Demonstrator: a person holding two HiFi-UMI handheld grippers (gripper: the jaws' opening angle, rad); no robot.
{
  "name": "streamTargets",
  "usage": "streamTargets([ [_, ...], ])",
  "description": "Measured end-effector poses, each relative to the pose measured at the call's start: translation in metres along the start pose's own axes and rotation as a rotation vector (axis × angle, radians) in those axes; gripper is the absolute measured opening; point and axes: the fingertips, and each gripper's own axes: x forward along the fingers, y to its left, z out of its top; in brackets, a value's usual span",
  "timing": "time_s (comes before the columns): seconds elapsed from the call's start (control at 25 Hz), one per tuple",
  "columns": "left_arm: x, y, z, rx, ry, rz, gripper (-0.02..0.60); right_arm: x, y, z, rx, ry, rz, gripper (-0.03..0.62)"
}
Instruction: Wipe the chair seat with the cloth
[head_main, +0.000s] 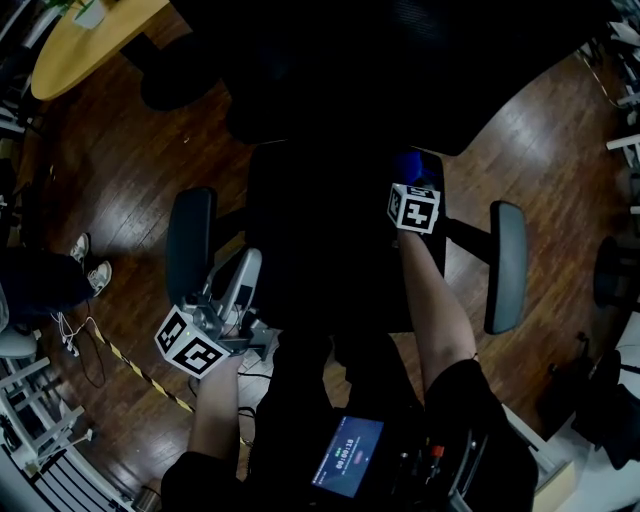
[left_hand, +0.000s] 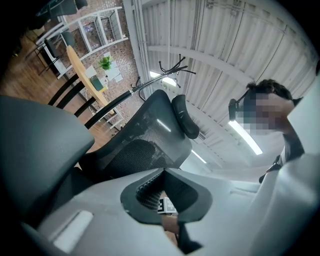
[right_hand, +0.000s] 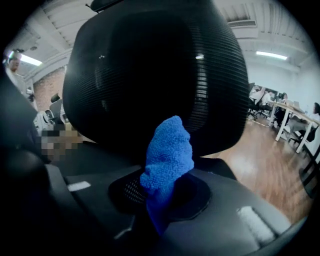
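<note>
**Blue cloth on a black chair**

The bright blue terry cloth (right_hand: 167, 160) is the one strong colour, against the black mesh chair back (right_hand: 150, 75) and black chair seat (head_main: 320, 255). The two padded armrests (head_main: 190, 245) are slate grey. The left tool (left_hand: 163, 175) is pale grey, darker round its jaws; the right tool (right_hand: 162, 185) looks dark grey. Each carries a cube (head_main: 190, 345) of black-and-white squares. The plank floor (head_main: 120, 140) is dark reddish brown, crossed by yellow-and-black striped tape (head_main: 140, 372); the rounded bench (head_main: 85, 40) is honey yellow.

Right gripper (head_main: 413, 186) with cloth (head_main: 413, 165) over chair seat (head_main: 320, 255)
</note>
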Motion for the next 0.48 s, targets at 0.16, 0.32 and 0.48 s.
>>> streamTargets([
  [0.16,0.005,-0.004,-0.002,-0.002,0.002,-0.011,-0.009,0.005,0.136,-0.001,-0.032,-0.013,0.234,0.084],
  [0.32,0.009,-0.006,0.001,0.006,0.004,-0.014,-0.009,-0.004,0.272,-0.008,-0.084,0.004,0.486,0.084],
  [0.48,0.007,-0.009,0.004,0.001,-0.001,-0.024,-0.009,-0.014,0.344,-0.016,-0.1,0.035,0.616,0.084],
])
